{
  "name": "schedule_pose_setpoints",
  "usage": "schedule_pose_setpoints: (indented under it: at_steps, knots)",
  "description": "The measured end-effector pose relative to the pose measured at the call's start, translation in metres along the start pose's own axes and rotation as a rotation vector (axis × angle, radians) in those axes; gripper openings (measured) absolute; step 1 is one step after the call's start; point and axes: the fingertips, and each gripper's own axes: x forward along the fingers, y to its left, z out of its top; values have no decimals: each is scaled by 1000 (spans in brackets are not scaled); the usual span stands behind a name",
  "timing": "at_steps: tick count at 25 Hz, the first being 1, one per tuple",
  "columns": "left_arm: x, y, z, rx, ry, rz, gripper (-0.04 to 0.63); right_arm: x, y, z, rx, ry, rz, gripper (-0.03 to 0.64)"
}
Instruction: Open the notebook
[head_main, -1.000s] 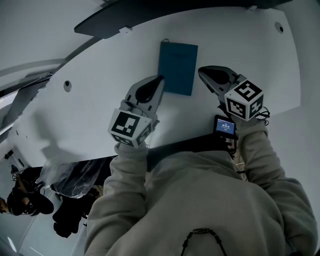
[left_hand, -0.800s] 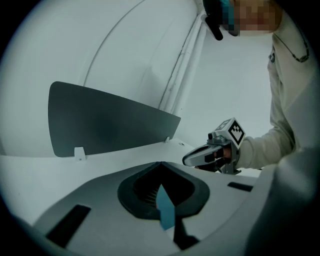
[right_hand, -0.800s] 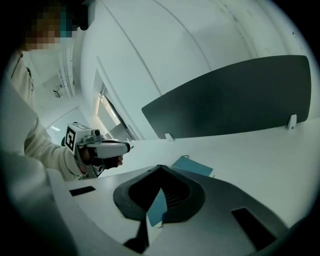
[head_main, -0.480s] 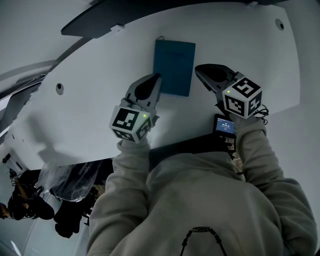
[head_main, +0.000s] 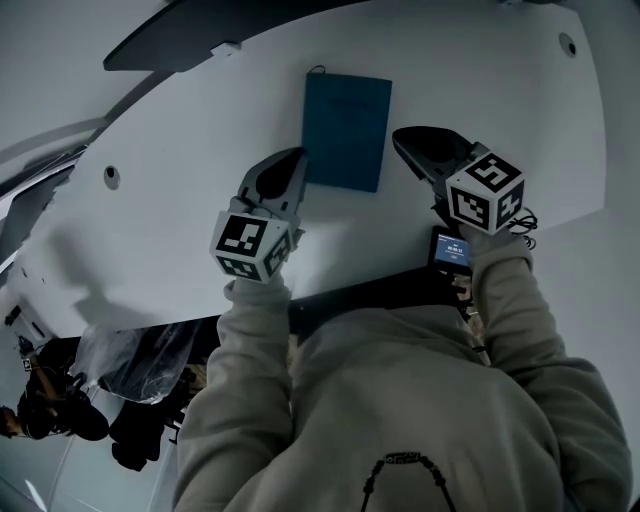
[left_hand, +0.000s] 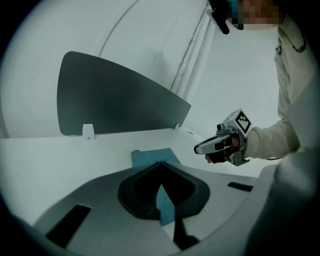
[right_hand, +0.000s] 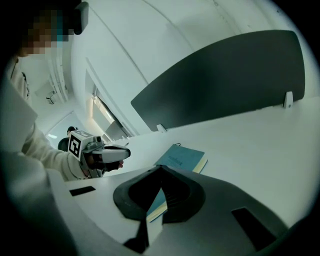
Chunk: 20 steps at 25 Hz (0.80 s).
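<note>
A closed blue notebook (head_main: 347, 125) lies flat on the white table (head_main: 170, 230), its elastic loop at the far end. My left gripper (head_main: 298, 152) hovers at the notebook's near left edge, jaws shut and empty. My right gripper (head_main: 398, 136) hangs just off the near right edge, also shut with nothing in it. In the left gripper view the notebook (left_hand: 150, 156) shows past the closed tips (left_hand: 160, 163), with the right gripper (left_hand: 197, 148) beyond. In the right gripper view the notebook (right_hand: 182, 157) lies just ahead, its cream page edge showing, and the left gripper (right_hand: 127, 152) is to the left.
A dark curved partition panel (head_main: 200, 35) runs along the table's far edge on small white clips. Cable holes (head_main: 111, 177) (head_main: 568, 44) sit at the table's left and far right. A small lit screen (head_main: 450, 252) is strapped by my right wrist. A person (head_main: 50, 400) is below the table's left.
Both grippers have sunk toward the table. The left one has slid a little leftward along the notebook's near left edge. The notebook has stayed closed and in place.
</note>
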Motion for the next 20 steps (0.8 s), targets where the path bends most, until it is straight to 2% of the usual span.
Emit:
schedule_pose_setpoints:
  at_steps: [4,9,13,20]
  knots:
    - [6,0,-5,-6,-17,-12,-2,4,-14,-12,84,-7,-34,21]
    - [17,-2,-18,-8,12,-22,-2,9,-29,-26,139,17,-65,21]
    - [22,3,-24,-30,17,-4,-2,13,-41,-26,230,-35,-79,21]
    - [31,12,-35,-25,42,2,-2,22,-44,-37,265,-10,-78,21]
